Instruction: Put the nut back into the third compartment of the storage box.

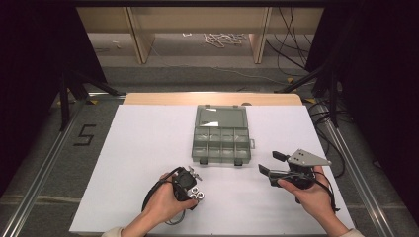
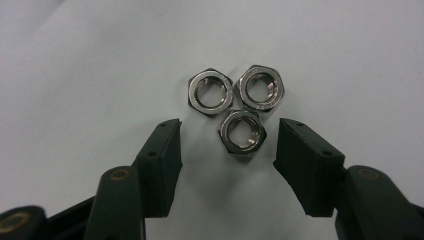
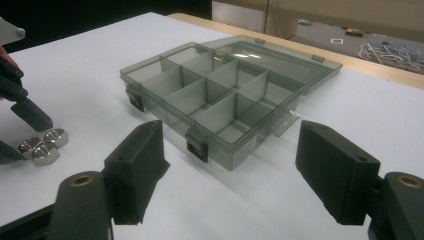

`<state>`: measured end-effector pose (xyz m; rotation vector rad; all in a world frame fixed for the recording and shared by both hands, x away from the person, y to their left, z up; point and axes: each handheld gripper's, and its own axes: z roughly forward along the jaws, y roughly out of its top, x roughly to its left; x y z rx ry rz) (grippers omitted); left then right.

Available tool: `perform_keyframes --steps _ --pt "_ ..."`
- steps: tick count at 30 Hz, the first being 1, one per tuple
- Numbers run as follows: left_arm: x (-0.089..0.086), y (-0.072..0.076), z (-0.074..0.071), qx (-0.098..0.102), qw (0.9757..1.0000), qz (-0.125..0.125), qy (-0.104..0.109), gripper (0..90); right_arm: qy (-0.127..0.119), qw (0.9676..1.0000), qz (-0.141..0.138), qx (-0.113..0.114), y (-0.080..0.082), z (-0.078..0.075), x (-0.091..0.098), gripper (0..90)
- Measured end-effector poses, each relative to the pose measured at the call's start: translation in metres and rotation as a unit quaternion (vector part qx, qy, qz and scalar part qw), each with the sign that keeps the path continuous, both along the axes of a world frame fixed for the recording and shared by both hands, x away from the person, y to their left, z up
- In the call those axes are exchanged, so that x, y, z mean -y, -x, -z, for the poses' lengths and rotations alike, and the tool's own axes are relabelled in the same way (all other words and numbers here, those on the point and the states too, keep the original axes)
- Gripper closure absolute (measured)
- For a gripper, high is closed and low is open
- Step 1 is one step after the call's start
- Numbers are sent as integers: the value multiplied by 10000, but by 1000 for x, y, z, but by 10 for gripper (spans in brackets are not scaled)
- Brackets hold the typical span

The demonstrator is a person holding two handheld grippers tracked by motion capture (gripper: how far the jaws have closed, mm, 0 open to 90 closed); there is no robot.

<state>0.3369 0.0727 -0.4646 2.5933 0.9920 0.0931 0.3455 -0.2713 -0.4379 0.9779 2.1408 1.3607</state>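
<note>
Left gripper (image 2: 227, 145) is down over three steel nuts (image 2: 235, 102) huddled on the white table (image 1: 138, 148), jaws spread either side of the nearest nut (image 2: 242, 132) and not yet pressing it, so nothing is lifted. The compartment box (image 1: 221, 140) sits open mid-table, well apart from the nuts, and its cells look empty, though the tinted walls make that hard to swear to. Right gripper (image 3: 230, 165) waits wide open, facing the box. Practically all the sorting is ahead.
</note>
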Motion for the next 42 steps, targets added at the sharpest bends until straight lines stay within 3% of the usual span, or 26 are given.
perform_keyframes --steps 4,10,12,15,18,34,38,42 --pt "0 -2 -1 -98 9999 53 -130 448 11 10000 1 -7 0 0 0 284" --pt "1 -3 0 -47 9999 -9 -130 497 -1 10000 -6 -19 0 0 0 285" --pt "1 -4 -2 -68 9996 109 -266 503 3 10000 -10 -25 0 0 0 286" --pt "3 -2 -1 -15 9996 12 -265 529 8 10000 -15 -33 0 0 0 287" --pt "3 -3 -2 -34 9993 95 -351 540 12 10000 -19 -3 0 0 0 287" --pt "6 -3 -3 -65 9990 175 -408 697 22 10000 -28 -52 0 0 -1 291" --pt "5 -3 -3 -54 9991 143 -408 701 -89 9999 -45 -19 -1 2 -2 291" --pt "6 -2 -3 -47 9992 73 -390 703 -20 10000 -44 -20 -1 1 -1 292"
